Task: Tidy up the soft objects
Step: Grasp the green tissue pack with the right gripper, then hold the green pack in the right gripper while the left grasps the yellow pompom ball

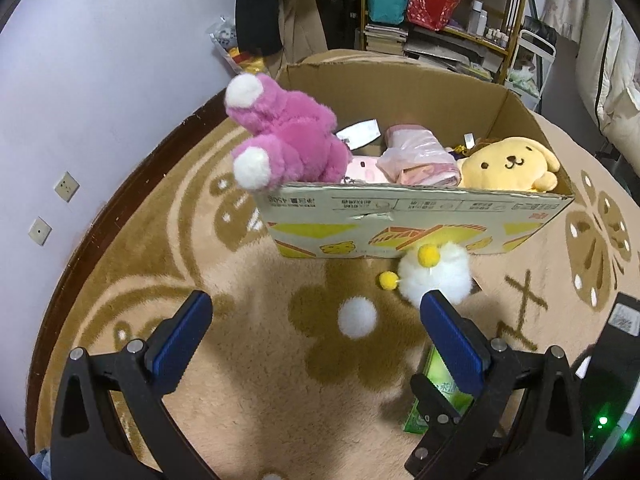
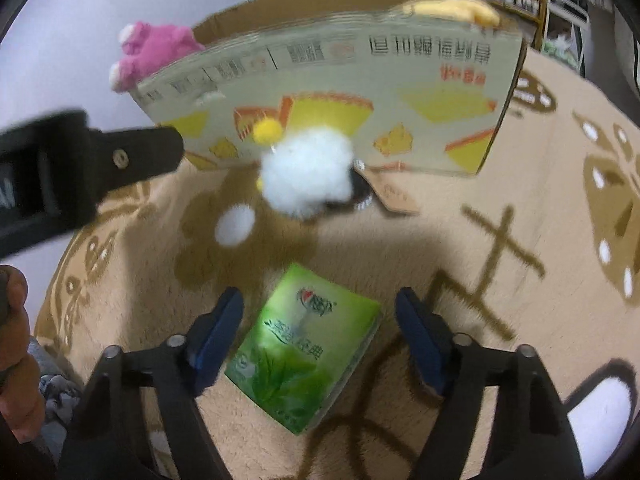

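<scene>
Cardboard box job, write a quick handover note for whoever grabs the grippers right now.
Left gripper: open, empty, above the rug in front of the cardboard box.
Right gripper: open, empty, jaws straddling the green tissue pack lying on the rug; not closed on it.
Done: pink plush sits in the box, hanging over its left front corner; yellow dog plush and a pink bagged item are inside.
Left: tissue pack, white fluffy toy with yellow pompoms against the box front, and small white pompom on the rug.
</scene>
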`<action>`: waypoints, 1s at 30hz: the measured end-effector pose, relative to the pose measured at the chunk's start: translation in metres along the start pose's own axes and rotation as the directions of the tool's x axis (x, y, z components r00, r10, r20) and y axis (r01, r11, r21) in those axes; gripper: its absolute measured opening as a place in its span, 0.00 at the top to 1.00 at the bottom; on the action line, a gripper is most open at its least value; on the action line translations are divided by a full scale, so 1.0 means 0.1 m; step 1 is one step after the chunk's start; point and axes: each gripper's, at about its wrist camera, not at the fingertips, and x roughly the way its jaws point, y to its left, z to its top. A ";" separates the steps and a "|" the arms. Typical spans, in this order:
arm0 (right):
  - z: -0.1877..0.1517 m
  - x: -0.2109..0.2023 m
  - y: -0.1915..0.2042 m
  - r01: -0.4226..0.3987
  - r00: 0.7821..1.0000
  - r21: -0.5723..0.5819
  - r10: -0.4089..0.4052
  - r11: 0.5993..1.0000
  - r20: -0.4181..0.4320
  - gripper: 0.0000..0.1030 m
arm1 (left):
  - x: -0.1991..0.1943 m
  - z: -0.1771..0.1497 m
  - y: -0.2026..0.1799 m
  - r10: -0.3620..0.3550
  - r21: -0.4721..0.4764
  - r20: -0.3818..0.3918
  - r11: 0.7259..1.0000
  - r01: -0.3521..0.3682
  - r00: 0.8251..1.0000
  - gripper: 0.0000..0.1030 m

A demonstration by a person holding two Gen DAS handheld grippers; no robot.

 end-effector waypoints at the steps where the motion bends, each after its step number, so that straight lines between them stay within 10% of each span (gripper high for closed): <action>1: 0.00 0.03 -0.01 0.003 1.000 0.009 -0.003 1.000 -0.015 0.28 | 0.02 0.00 0.01 -0.006 -0.006 -0.007 1.000 0.005 1.000 0.00; 30: 0.24 -0.05 -0.27 0.077 0.994 0.072 -0.082 0.994 0.076 0.39 | 0.41 0.14 -0.29 -0.171 -0.004 -0.040 0.985 0.171 0.985 0.00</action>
